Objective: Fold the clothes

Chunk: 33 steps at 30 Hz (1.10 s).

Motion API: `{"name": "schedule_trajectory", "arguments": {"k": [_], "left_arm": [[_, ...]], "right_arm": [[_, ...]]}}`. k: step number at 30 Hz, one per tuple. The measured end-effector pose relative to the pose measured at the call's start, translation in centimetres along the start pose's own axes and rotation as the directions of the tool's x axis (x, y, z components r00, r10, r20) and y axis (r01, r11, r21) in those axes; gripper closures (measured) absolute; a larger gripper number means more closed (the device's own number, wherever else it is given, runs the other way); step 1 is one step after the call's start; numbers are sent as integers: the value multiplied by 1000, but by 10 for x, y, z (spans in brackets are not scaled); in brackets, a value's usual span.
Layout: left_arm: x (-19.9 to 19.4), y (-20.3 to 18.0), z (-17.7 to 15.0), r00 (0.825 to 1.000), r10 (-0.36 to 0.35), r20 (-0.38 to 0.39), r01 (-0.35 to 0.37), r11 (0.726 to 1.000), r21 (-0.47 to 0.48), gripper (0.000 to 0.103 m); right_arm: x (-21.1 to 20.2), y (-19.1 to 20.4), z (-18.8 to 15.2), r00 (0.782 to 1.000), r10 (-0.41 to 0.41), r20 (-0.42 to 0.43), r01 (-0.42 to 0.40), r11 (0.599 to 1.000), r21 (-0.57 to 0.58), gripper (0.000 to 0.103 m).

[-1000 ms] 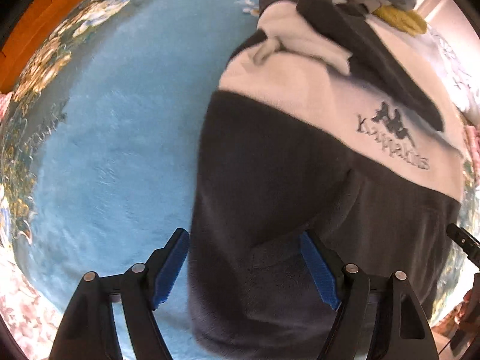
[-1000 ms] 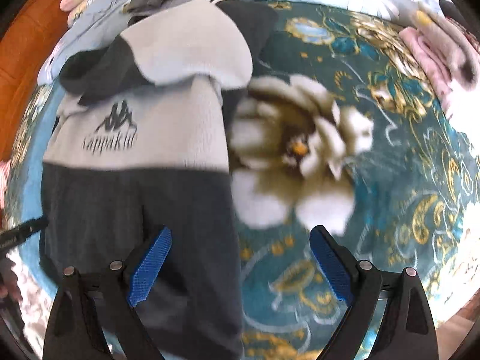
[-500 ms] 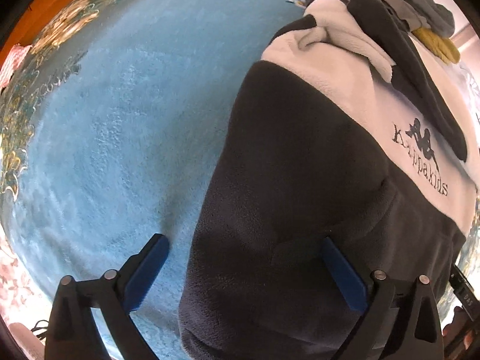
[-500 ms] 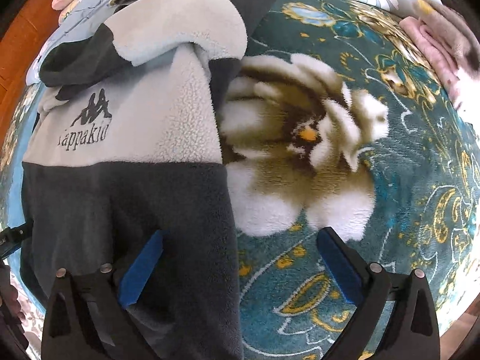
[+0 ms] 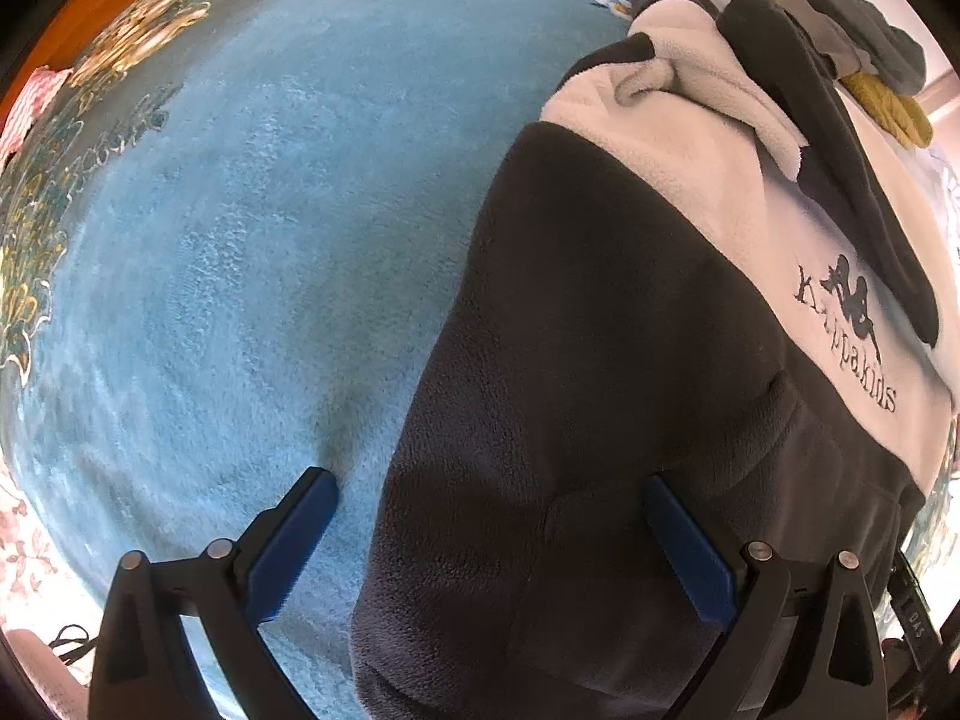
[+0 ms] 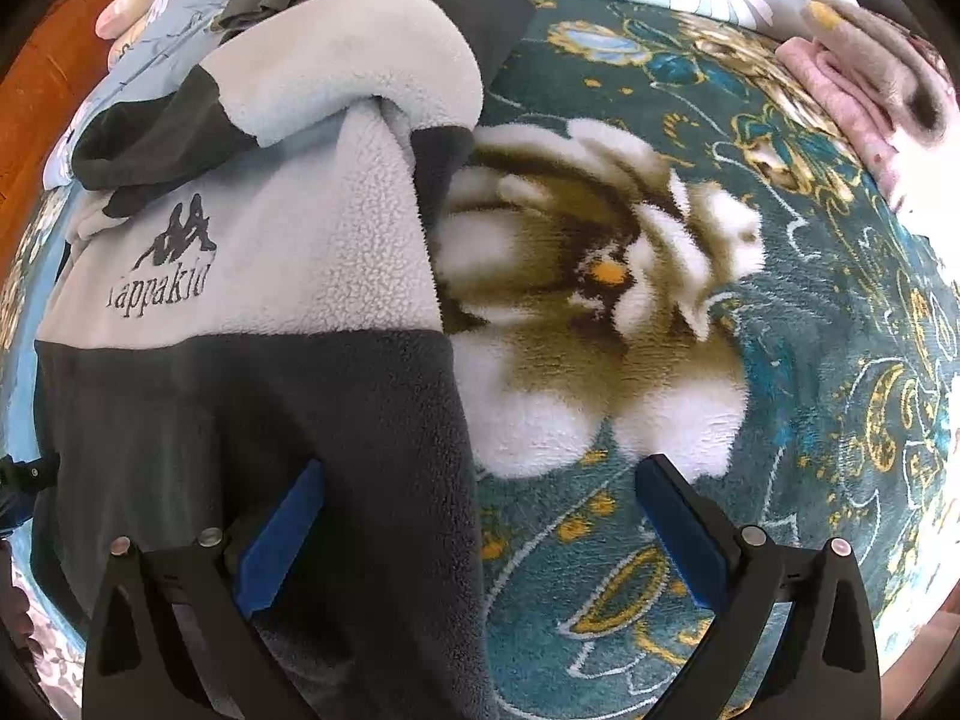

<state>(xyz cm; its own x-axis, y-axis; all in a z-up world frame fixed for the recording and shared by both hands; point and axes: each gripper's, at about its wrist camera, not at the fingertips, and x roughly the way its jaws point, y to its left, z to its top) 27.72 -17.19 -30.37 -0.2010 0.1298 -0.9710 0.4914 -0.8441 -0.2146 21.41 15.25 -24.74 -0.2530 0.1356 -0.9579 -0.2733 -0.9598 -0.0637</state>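
A grey-and-cream fleece sweatshirt [image 5: 600, 360] with a black chest logo lies flat on a blue plush blanket [image 5: 240, 240], sleeves folded in over the chest. My left gripper [image 5: 489, 492] is open and straddles the sweatshirt's lower left edge, one finger over the blanket and one over the dark hem. In the right wrist view the sweatshirt [image 6: 270, 300] fills the left half. My right gripper [image 6: 480, 477] is open and straddles the lower right edge, its left finger over the dark fleece and its right finger over the flowered blanket [image 6: 780, 360].
A pile of grey and yellow clothes [image 5: 858, 60] lies beyond the sweatshirt's collar. Pink folded clothes [image 6: 870, 90] lie at the far right of the bed. A wooden headboard [image 6: 36, 90] edges the left side.
Both grippers have moved lower and closer to the sweatshirt's bottom hem corners. Both stay open. The sweatshirt has not moved.
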Motion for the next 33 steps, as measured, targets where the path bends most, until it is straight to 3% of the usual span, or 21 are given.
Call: {"name": "schedule_trajectory", "arguments": {"k": [3,6,11,13,17,20,24,27,29,31,33], "left_arm": [[-1,5,-3,1000,-5,3,5,1000,7,0],[0,14,-2,999,-31,-25,30,999,-11,0],[1,18,-1,998,-13,-62,12,1000,-3,0],[-1,26,-2,997,-43,-72,43,999,-4,0],[-5,33,-5,992,-67,-104,71,997,39,0],[-15,39,-7,991,-102,-90,109,991,76,0],[-20,60,-14,980,-156,-127,168,982,88,0],[-24,78,-20,963,-220,-154,234,969,79,2],[-25,90,-23,941,-284,-182,299,953,58,11],[-25,99,-25,922,-329,-206,345,937,47,16],[-24,106,-28,903,-364,-228,383,923,46,18]], "right_arm": [[-3,2,-3,1000,-14,5,14,1000,12,0],[-3,1,-1,999,-15,-36,16,1000,17,0],[2,4,3,995,-42,-91,44,999,14,0],[1,4,2,995,-41,-91,42,999,14,0],[-2,-1,-3,995,0,-99,4,999,39,0],[-4,-1,-5,993,17,-119,-20,1000,-24,0],[-23,-14,-12,982,141,-124,-144,989,-19,0],[-30,-32,-25,964,214,-156,-210,977,42,1],[-33,-41,-36,949,259,-181,-249,966,72,7],[-38,-45,-43,925,323,-200,-306,945,114,9],[-43,-49,-49,896,388,-216,-361,919,157,18]]}}
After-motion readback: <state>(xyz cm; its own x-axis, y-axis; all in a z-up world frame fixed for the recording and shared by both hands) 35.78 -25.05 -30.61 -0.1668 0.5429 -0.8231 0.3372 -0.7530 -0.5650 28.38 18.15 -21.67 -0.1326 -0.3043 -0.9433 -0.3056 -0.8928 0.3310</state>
